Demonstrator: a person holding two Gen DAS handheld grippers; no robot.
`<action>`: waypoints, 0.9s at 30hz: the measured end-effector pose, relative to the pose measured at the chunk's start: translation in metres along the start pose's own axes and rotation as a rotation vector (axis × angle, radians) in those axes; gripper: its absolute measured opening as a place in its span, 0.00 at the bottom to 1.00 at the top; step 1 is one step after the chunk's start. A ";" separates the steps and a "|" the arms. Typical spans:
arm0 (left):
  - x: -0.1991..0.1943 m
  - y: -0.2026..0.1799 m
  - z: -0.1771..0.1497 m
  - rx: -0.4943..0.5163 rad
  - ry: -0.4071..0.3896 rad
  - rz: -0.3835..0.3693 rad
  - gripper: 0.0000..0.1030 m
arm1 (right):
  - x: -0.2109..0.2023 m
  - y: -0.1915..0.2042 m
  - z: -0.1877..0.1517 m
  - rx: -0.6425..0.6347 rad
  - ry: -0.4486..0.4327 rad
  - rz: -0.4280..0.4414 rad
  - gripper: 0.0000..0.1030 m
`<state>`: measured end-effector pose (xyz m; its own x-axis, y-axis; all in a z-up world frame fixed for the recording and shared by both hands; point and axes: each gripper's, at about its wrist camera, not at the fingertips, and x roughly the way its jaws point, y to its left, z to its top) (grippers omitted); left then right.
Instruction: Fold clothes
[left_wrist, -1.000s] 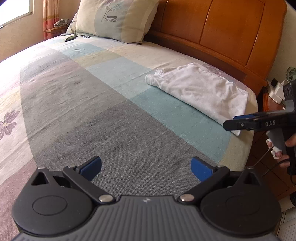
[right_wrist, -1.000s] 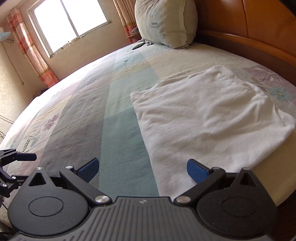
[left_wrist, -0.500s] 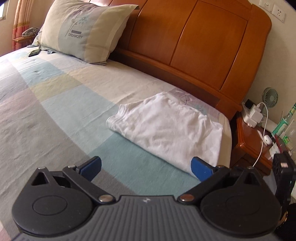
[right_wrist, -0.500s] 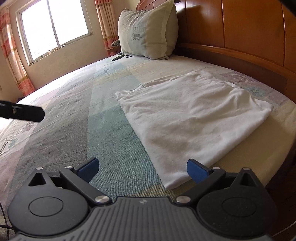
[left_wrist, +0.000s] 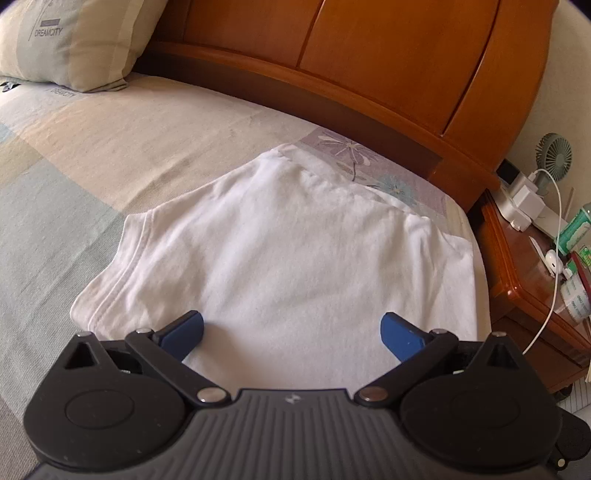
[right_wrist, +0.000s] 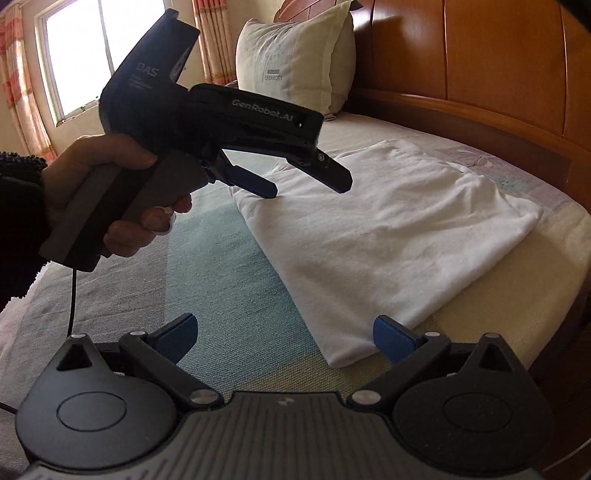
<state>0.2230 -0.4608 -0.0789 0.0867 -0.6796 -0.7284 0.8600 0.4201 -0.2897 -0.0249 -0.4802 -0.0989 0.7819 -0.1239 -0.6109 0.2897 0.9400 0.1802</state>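
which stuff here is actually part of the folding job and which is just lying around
Part of the job:
white shirt, partly folded on the bed
left gripper, open above the shirt
right gripper, open at the shirt's near corner

Just lying about:
pillow
headboard
nightstand with fan, charger, cable, earbud, bottles
window, curtains

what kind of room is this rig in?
Almost certainly a home bedroom: a made bed with a wooden headboard and pillow, plus a cluttered nightstand. A folded white shirt lies on the bed.
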 end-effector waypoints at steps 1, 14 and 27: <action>-0.002 0.000 0.004 0.003 0.003 -0.011 0.99 | -0.002 -0.001 -0.001 0.000 0.007 -0.005 1.00; 0.054 -0.020 0.094 0.158 0.124 -0.379 0.99 | 0.043 -0.068 0.093 -0.299 -0.069 0.061 1.00; 0.057 0.020 0.106 0.084 0.107 -0.264 0.99 | 0.032 -0.122 0.070 -0.270 0.022 -0.022 1.00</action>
<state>0.2979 -0.5551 -0.0608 -0.1950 -0.6900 -0.6970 0.8846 0.1832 -0.4288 0.0035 -0.6212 -0.0865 0.7639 -0.1412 -0.6297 0.1465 0.9882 -0.0439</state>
